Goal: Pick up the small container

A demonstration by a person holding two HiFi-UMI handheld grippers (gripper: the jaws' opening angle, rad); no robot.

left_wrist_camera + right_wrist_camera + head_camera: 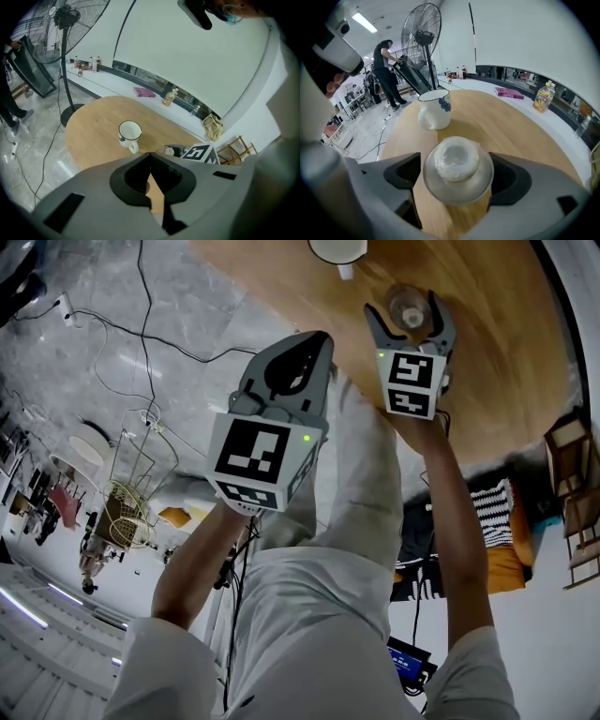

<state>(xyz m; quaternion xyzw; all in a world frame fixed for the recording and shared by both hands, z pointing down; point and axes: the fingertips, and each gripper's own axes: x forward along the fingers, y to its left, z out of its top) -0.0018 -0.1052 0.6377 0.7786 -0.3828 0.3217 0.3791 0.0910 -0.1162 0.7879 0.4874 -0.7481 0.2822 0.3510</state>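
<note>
The small container (457,168) is a clear round pot with a knobbed lid; it sits between the jaws of my right gripper (457,176), which press on both its sides. In the head view the same small container (410,307) shows between the right gripper (410,313) fingers over the round wooden table (487,352). I cannot tell whether it rests on the wood or hangs just above it. My left gripper (322,338) is shut and empty, held back at the table's near edge; in its own view the left gripper (150,154) jaws meet at the tips.
A white mug (434,110) stands on the table just beyond the container, also seen as the mug (130,132) and the mug (337,249). A tall fan (422,37) and a person (386,70) are past the table. Cables (141,315) lie on the floor.
</note>
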